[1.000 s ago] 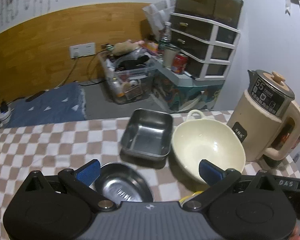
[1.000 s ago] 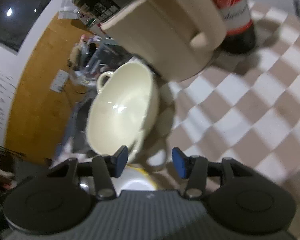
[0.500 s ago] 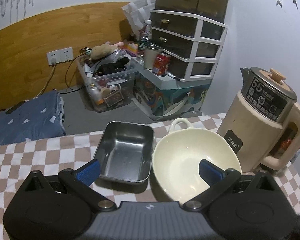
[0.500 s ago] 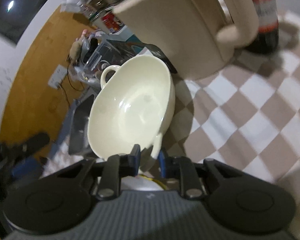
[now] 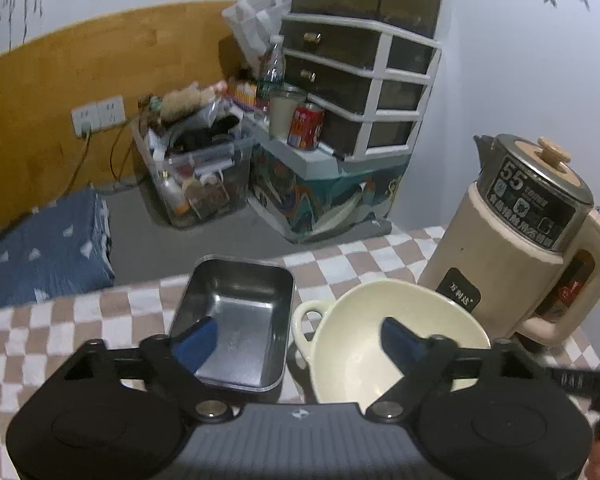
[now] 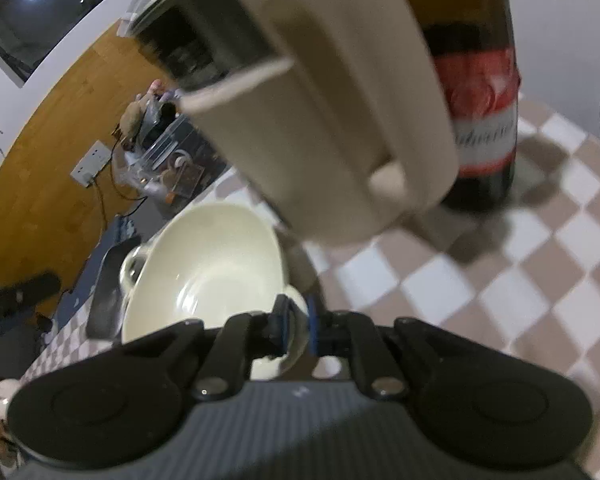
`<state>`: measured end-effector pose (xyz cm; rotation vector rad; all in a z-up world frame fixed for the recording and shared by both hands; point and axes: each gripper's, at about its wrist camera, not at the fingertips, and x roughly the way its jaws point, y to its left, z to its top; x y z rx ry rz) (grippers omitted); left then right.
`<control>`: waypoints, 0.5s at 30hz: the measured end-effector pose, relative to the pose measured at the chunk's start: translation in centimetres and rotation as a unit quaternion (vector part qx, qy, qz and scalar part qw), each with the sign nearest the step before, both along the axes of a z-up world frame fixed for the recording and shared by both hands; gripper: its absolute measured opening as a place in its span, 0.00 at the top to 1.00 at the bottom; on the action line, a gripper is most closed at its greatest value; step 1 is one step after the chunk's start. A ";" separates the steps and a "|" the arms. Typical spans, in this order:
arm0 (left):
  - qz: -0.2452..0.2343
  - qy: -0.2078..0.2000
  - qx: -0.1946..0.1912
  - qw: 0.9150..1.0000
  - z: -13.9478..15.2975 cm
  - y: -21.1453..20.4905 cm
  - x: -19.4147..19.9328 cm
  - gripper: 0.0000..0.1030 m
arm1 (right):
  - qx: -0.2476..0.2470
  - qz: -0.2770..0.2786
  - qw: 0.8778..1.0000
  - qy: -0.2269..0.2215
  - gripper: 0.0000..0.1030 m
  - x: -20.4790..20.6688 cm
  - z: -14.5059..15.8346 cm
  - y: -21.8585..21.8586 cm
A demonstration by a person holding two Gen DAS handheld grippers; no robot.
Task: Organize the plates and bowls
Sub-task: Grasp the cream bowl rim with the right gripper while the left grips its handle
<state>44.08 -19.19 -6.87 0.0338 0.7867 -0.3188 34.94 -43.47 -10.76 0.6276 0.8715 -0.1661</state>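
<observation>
A cream bowl (image 5: 360, 320) with loop handles sits on the checked tablecloth (image 5: 60, 320), right of a rectangular steel tray (image 5: 244, 312). My left gripper (image 5: 298, 338) hovers over both with its jaws closing. The tray's right wall and the bowl's left handle lie between its blue pads, which touch neither. In the right wrist view the cream bowl (image 6: 212, 256) is seen from its other side. There my right gripper (image 6: 296, 320) is closing, and its pads pinch the bowl's near handle.
A beige electric kettle (image 5: 520, 248) stands close behind the bowl on the right and fills the top of the right wrist view as kettle (image 6: 332, 120). A dark bottle (image 6: 484, 112) with a red label stands beyond it. The table's far edge runs just behind the tray.
My left gripper moved right, off a small round steel bowl, and its jaws narrowed. My right gripper closed on the cream bowl's handle, and the bowl shifted toward the kettle.
</observation>
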 end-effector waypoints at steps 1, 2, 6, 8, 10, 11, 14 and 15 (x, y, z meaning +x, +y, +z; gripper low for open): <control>0.002 0.007 -0.005 1.000 -0.2 0.1 0.1 0.28 | -0.006 -0.002 1.000 -0.001 0.87 0.3 0.0 -0.4; 0.003 0.015 -0.009 1.000 -0.4 0.2 0.3 0.31 | -0.012 -0.003 1.000 -0.003 0.87 0.7 0.0 -0.8; 0.001 0.033 -0.018 0.999 -1.2 0.2 0.9 0.44 | -0.017 0.002 1.000 -0.006 0.84 2.1 -0.1 -1.5; -0.004 0.040 -0.023 0.999 -1.7 0.1 1.4 0.46 | -0.009 -0.003 1.000 -0.011 0.83 2.3 -0.3 -1.8; -0.008 0.048 -0.024 0.999 -2.3 -0.2 2.0 0.47 | 0.014 -0.011 1.000 -0.014 0.84 1.9 -0.6 -2.2; -0.008 0.052 -0.023 0.998 -2.7 -0.4 2.5 0.47 | 0.026 -0.015 0.999 -0.016 0.84 1.6 -0.7 -2.5; -0.006 0.073 -0.014 0.997 -4.0 -0.9 3.9 0.62 | 0.044 -0.026 0.998 -0.021 0.84 0.5 -0.7 -3.1; -0.004 0.080 -0.012 0.997 -4.5 -1.0 4.3 0.71 | 0.044 -0.025 0.998 -0.023 0.83 0.3 -0.7 -3.2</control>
